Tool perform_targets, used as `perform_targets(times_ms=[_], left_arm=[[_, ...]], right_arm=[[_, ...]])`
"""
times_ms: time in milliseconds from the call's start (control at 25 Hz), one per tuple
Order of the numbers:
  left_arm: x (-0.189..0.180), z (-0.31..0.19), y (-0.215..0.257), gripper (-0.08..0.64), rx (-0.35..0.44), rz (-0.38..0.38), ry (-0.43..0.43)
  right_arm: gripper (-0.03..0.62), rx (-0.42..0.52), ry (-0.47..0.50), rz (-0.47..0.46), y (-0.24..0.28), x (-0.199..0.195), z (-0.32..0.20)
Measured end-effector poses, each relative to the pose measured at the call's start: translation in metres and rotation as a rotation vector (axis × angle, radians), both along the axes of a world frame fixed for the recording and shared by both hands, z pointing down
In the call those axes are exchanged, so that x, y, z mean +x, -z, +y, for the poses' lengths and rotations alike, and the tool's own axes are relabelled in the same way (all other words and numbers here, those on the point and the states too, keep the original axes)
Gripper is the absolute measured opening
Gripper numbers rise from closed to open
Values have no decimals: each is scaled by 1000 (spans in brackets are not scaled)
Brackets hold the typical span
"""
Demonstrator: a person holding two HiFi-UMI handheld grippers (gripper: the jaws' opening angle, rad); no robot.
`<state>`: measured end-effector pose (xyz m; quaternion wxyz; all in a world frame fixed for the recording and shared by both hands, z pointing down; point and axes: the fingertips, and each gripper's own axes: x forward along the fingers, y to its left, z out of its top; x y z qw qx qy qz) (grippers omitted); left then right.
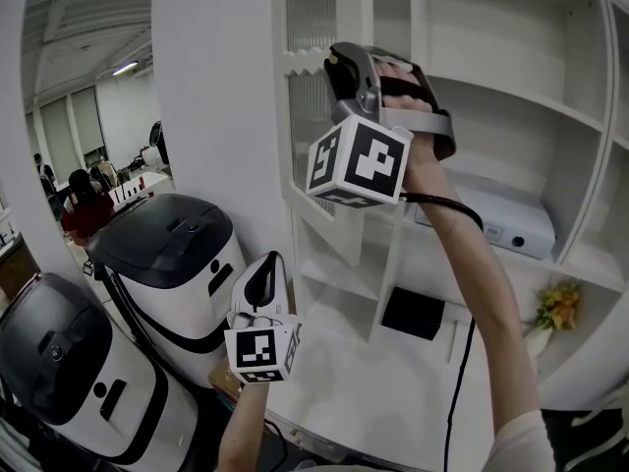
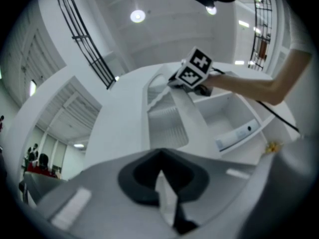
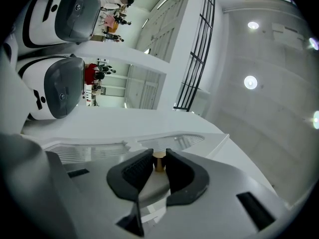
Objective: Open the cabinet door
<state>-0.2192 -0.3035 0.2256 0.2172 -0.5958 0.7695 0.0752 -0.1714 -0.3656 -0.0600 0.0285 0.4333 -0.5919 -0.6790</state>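
So the right gripper [image 1: 335, 69] is held up high at the white cabinet [image 1: 511, 101], and its jaws are clamped on the little tan knob [image 3: 159, 161] of the cabinet door [image 1: 313, 116]. Looking along the jaws, the knob sits right between the two black pads [image 3: 133, 169], pinched from both sides. The door is the tall narrow one with ribbed glass panels and a scalloped edge. It's at the left end of the shelving, and to me it looks swung a bit out from the shelves, but I honestly can't tell how far. The marker cube [image 1: 359, 160] hangs just under the hand [image 1: 418, 101] holding that gripper. The left gripper [image 1: 265, 268] is lower down and well apart from the door, pointing up toward it. Its jaws are together with nothing in them and it isn't touching anything. On the open shelves to the right of the door there's a flat white box [image 1: 496, 219], with a black square thing [image 1: 413, 313] on the shelf below it and some yellow flowers [image 1: 558, 305] off to the far right. Two white-and-black rounded machines [image 1: 172, 254] stand on the floor to the left of the cabinet, and there are people [image 1: 84, 200] further back in the office.
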Motion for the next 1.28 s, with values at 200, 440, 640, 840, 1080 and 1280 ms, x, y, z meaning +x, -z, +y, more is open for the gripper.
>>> perform_targets(times_ms=[200,440,640,840,1080,1280], left_arm=[[-1,10,0,5,5,-3,-9],[-18,27,4,5,23,-4,-15],[-43,36,14,5,34,-25,-44],[-59,45,18,5,28,-39,-67],[-76,76,9,5,13,-20,-22],[-78,106,6,5,29,-21,-16]], right_arm=[[78,25,-42,8,-1,-14,17],[77,28,-106,11,0,-24,28],[75,43,-154,25,-1,-41,42],[75,35,-201,30,-2,-50,52],[74,21,-226,41,-6,-62,59],[72,41,-244,48,-5,-73,66]])
